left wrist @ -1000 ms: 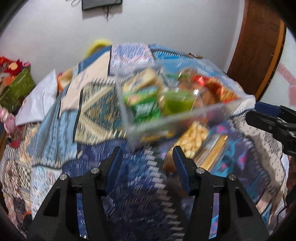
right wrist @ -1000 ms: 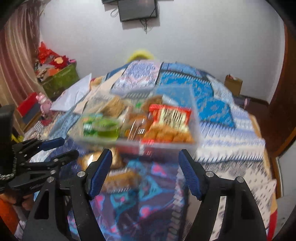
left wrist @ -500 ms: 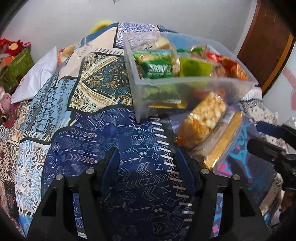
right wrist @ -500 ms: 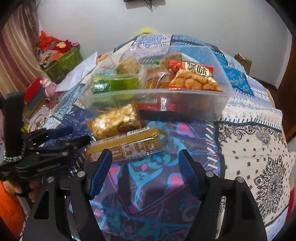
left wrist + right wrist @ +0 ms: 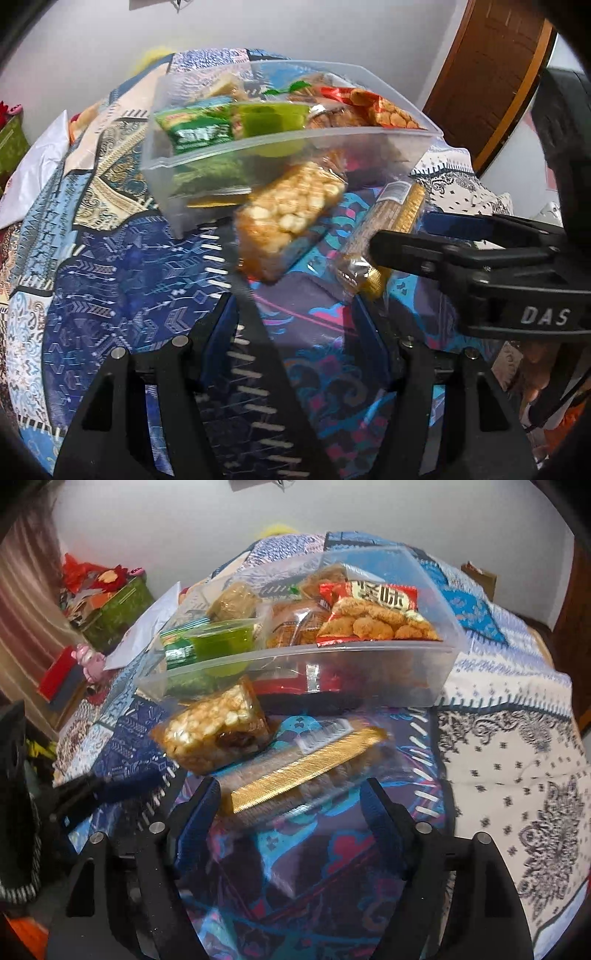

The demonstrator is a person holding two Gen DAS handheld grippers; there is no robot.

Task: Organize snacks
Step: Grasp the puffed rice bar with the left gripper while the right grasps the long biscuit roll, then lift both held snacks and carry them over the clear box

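The long gold-foil clear-wrapped biscuit pack [image 5: 306, 771] lies on the patterned bedspread [image 5: 517, 775] just before the clear plastic snack bin [image 5: 369, 686], between the spread-open, empty right gripper [image 5: 290, 805], apparently approaching to grasp it; the left gripper [image 5: 295, 325] gapes empty.

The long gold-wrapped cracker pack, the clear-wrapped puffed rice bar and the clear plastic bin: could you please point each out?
Long gold-wrapped cracker pack [image 5: 306, 771]: right wrist view, middle of its gold top face.
Clear-wrapped puffed rice bar [image 5: 214, 731]: right wrist view, centre of its front face.
Clear plastic bin [image 5: 369, 675]: right wrist view, its bare front wall.
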